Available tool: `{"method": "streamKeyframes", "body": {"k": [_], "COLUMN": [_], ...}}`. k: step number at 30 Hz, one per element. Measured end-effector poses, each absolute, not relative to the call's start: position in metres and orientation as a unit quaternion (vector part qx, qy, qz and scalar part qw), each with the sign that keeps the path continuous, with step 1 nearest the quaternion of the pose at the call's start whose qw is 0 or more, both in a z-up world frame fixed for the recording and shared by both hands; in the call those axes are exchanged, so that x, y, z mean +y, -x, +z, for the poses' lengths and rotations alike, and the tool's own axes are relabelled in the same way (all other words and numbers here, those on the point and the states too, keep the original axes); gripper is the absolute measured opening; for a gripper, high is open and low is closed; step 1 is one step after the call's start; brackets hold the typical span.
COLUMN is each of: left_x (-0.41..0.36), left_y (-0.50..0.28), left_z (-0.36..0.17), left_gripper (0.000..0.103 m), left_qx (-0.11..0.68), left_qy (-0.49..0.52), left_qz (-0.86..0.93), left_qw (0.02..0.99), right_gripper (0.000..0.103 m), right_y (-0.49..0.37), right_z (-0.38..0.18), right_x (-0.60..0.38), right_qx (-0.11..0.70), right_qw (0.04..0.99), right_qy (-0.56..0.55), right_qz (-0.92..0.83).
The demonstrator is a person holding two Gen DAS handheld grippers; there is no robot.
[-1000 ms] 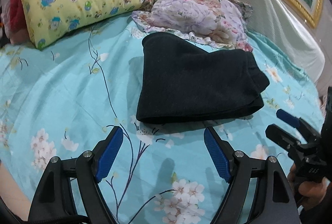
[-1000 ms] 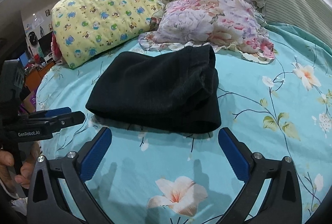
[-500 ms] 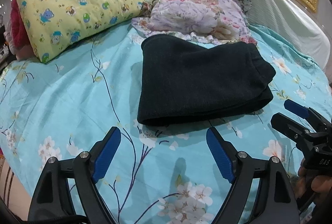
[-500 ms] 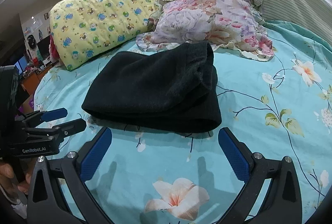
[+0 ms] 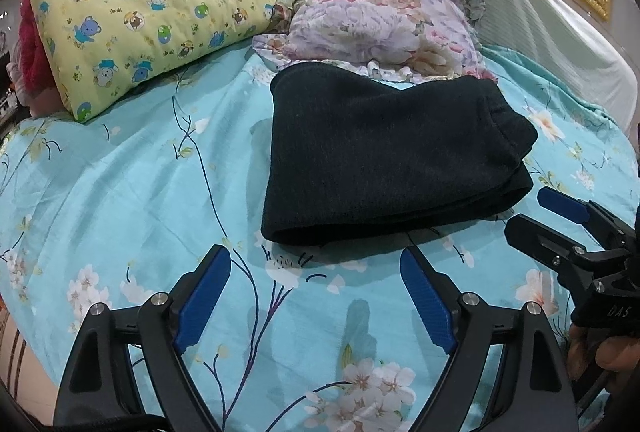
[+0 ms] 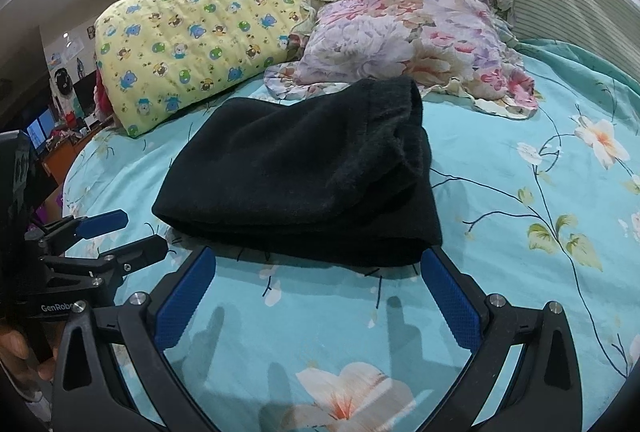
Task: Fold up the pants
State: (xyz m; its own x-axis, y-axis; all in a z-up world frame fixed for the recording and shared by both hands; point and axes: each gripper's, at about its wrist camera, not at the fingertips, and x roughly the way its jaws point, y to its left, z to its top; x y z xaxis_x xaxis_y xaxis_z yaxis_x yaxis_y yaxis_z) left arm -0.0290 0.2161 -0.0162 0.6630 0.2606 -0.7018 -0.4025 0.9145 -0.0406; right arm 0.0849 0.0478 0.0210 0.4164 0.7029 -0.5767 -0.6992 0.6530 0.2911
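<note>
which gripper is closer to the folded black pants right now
Right. The right gripper hangs open with its fingertips almost at the near folded edge of the black pants. The left gripper, also open, sits a little further back over bare bedsheet.

Bright, sharp; perhaps overhead glare
</note>
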Motion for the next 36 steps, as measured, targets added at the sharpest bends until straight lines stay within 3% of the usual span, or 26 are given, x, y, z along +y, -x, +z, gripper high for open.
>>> {"method": "streamKeyframes", "body": {"k": [36], "left_x": [0.2164], "left_y": [0.0233], "left_z": [-0.0229], "left_gripper": [0.087], "left_qx": [0.379], "left_qy": [0.096], "left_qz": [0.181], "left_qw": [0.902], "right_gripper": [0.102], "right_y": [-0.0852], "right_z": [0.0172], "right_x": [0.0559], "right_qx": [0.352], "right_qw": [0.834], "right_qy": [0.005], "right_qz": [0.424]}}
